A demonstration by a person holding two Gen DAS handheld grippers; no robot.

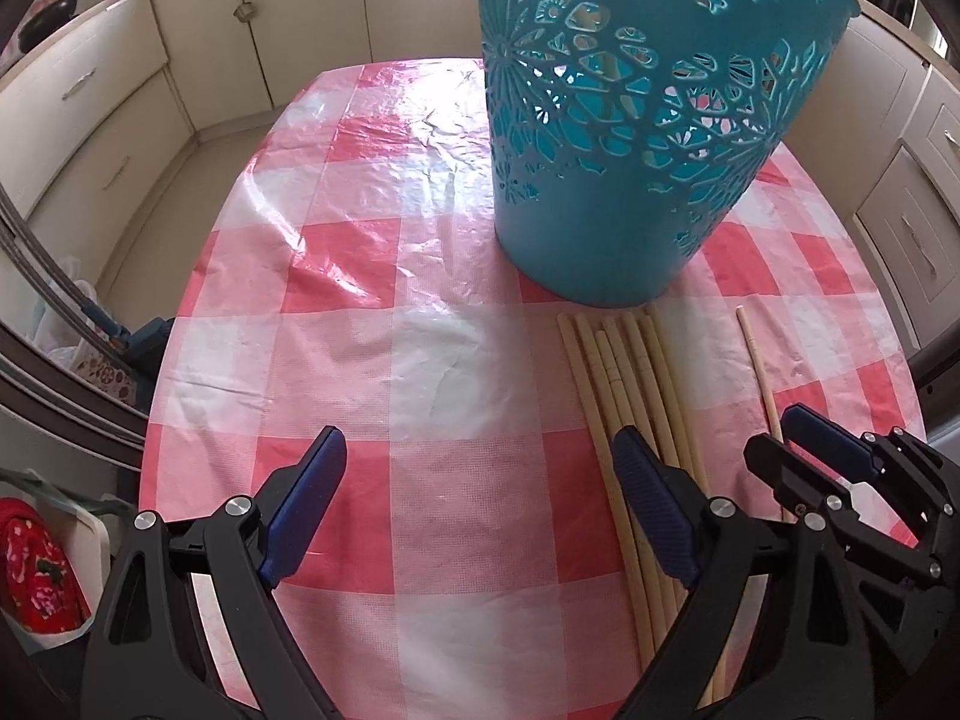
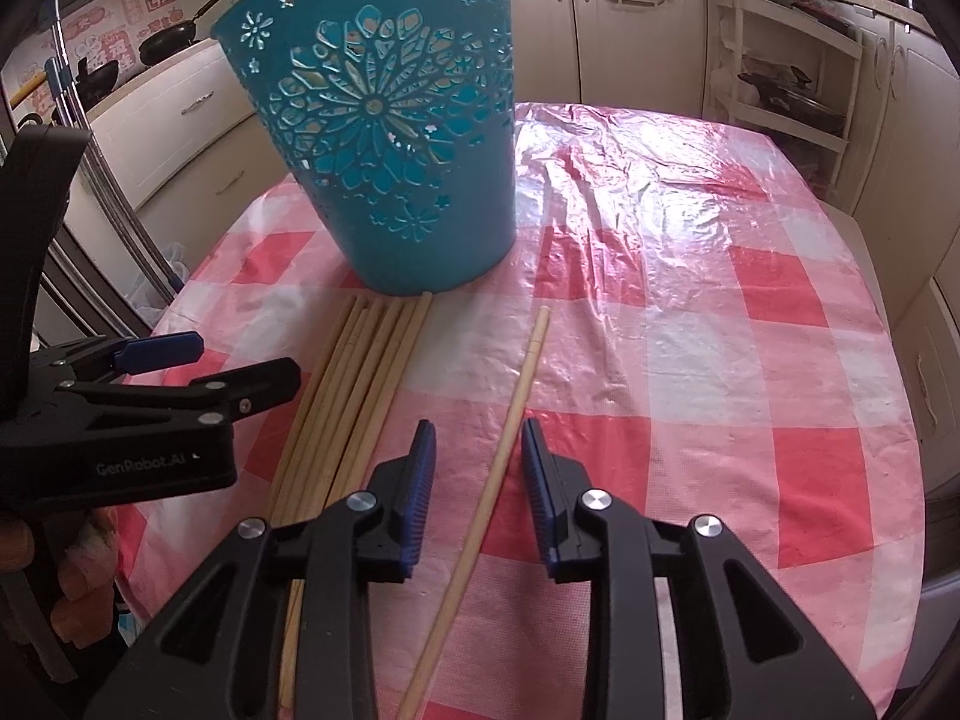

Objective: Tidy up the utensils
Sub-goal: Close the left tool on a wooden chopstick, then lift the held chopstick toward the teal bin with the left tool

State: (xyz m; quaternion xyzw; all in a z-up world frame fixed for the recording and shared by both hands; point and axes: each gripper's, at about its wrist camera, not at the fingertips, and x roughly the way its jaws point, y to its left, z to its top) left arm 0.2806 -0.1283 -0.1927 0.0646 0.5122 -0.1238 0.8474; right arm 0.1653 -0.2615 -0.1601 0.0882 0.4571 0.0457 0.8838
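Observation:
A teal cut-out basket (image 1: 624,120) stands upright on the checked table; it also shows in the right wrist view (image 2: 396,138). A bundle of several wooden chopsticks (image 1: 630,384) lies in front of it, also in the right wrist view (image 2: 354,384). One single chopstick (image 2: 510,420) lies apart to the right, also in the left wrist view (image 1: 759,366). My right gripper (image 2: 477,468) is open, its jaws on either side of the single chopstick without touching it. My left gripper (image 1: 480,498) is wide open and empty, its right finger over the bundle.
The red-and-white checked plastic tablecloth (image 2: 690,360) covers an oval table. Cream kitchen cabinets (image 1: 108,120) surround it. A white shelf rack (image 2: 792,78) stands at the back right. Pans (image 2: 168,36) sit on the left counter.

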